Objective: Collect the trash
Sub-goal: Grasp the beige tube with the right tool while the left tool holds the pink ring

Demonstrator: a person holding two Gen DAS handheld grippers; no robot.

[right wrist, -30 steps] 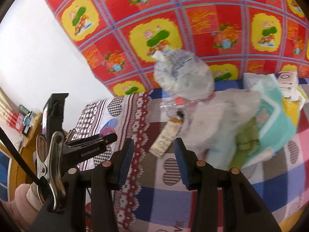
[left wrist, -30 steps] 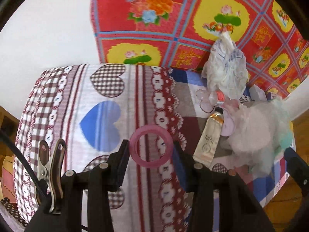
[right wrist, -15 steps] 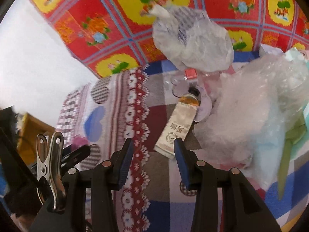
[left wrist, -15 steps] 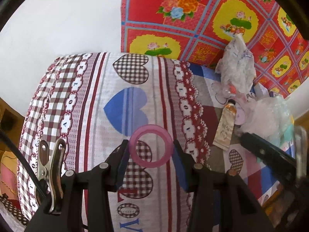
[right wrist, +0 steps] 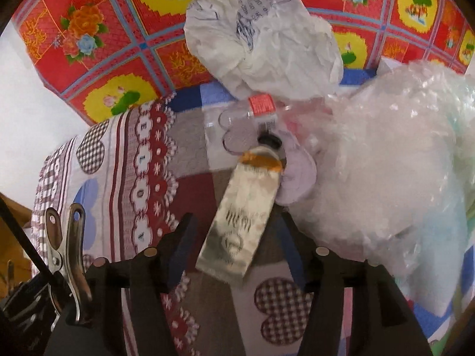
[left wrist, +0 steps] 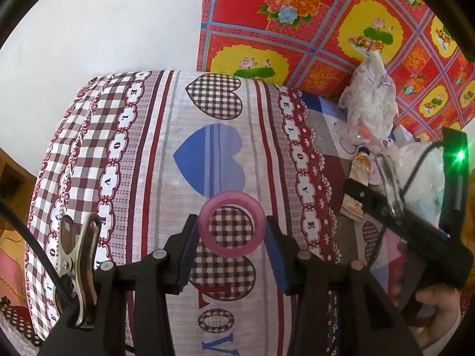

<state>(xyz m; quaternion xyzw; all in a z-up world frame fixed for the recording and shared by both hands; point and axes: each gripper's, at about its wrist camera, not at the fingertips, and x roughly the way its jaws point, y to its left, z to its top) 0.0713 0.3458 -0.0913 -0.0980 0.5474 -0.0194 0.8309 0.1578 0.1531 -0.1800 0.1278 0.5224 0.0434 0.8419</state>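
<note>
Two hand-held grippers over a bed w/ patchwork heart-print sheet; trash heaped near the red floral cloth at the back.

Left gripper (left wrist: 231,235) is clamped on a pink ring (left wrist: 231,224), pads pressing its left & right edges, ring held above the sheet (left wrist: 142,154). Right gripper (right wrist: 234,243) points steeply down at a squeezed cream tube (right wrist: 240,222): the tube's flat crimped end lies between the two blue pads, slightly nearer the right one, black cap end pointing away. Jaws have just been opening & stand wide, w/ gaps either side of the tube, not pressing it. Just past the cap: clear plastic blister pack (right wrist: 237,121) w/ red label, crumpled white bag (right wrist: 267,50) behind it. Bubble wrap (right wrist: 386,163) bulks to the right, close beside the tube. From the left view, right gripper's black body is seen at far right, a hand (left wrist: 436,320) below it.
</note>
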